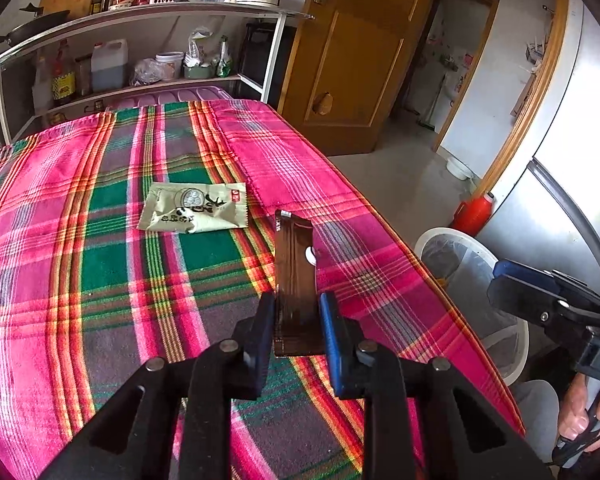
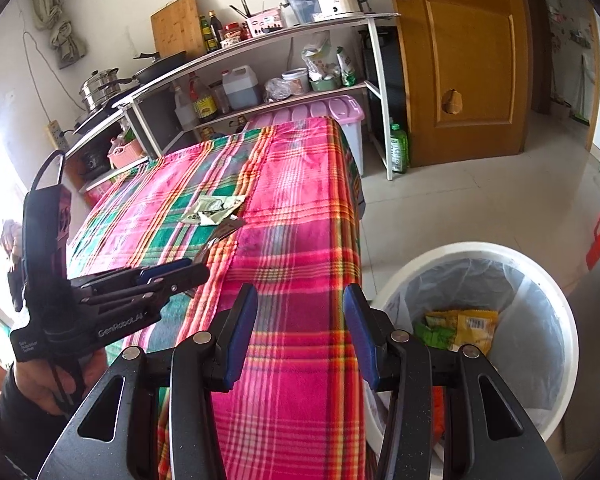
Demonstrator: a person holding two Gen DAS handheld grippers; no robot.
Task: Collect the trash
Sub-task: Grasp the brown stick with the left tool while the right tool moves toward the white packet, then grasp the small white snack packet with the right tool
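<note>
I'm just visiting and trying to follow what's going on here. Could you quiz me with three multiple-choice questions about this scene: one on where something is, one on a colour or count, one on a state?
1. Where is the bin?
A. On the floor beside the table
B. On the shelf
C. On the tablecloth

2. What colour is the wrapper between the left gripper's fingers?
A. Dark brown
B. White
C. Pink

3. What is the right gripper doing?
A. Clamping a bottle
B. Open, holding nothing
C. Gripping the cloth

Answers: 1 A, it stands by the table's edge. 2 A, the dark brown strip shows between the pads. 3 B, only tablecloth shows between its fingers.
</note>
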